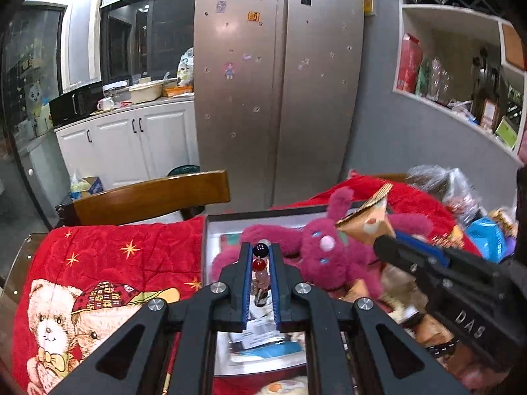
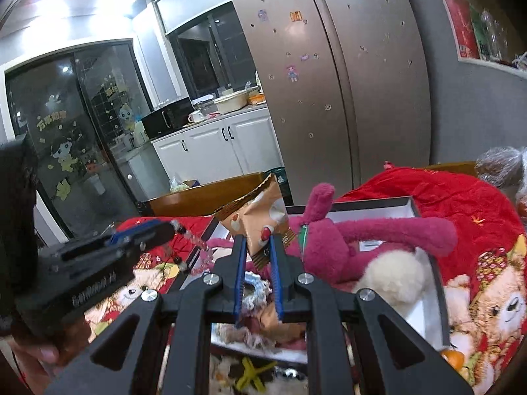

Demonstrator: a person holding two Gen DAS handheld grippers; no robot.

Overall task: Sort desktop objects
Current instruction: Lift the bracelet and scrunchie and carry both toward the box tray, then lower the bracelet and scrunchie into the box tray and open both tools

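Observation:
My left gripper [image 1: 260, 253] is shut on a bead bracelet [image 1: 259, 265] with black, red and clear beads, held above the open grey box [image 1: 206, 250]. It also shows in the right wrist view [image 2: 171, 227], with the bracelet [image 2: 194, 242] hanging from it. My right gripper [image 2: 258, 243] is shut on an orange snack packet [image 2: 260, 217], held above the box [image 2: 408, 205]; it shows in the left wrist view [image 1: 378, 243] with the packet [image 1: 369, 219]. A magenta plush rabbit [image 1: 319, 247] lies in the box, also seen in the right wrist view [image 2: 346, 237].
A red bear-print quilt [image 1: 98, 263] covers the table. A white plush [image 2: 392, 270] lies by the rabbit. Papers [image 1: 263, 329] and a scrunchie [image 2: 257, 288] lie in the box. A wooden chair back [image 1: 148, 194] stands behind. Bags [image 1: 487, 233] crowd the right.

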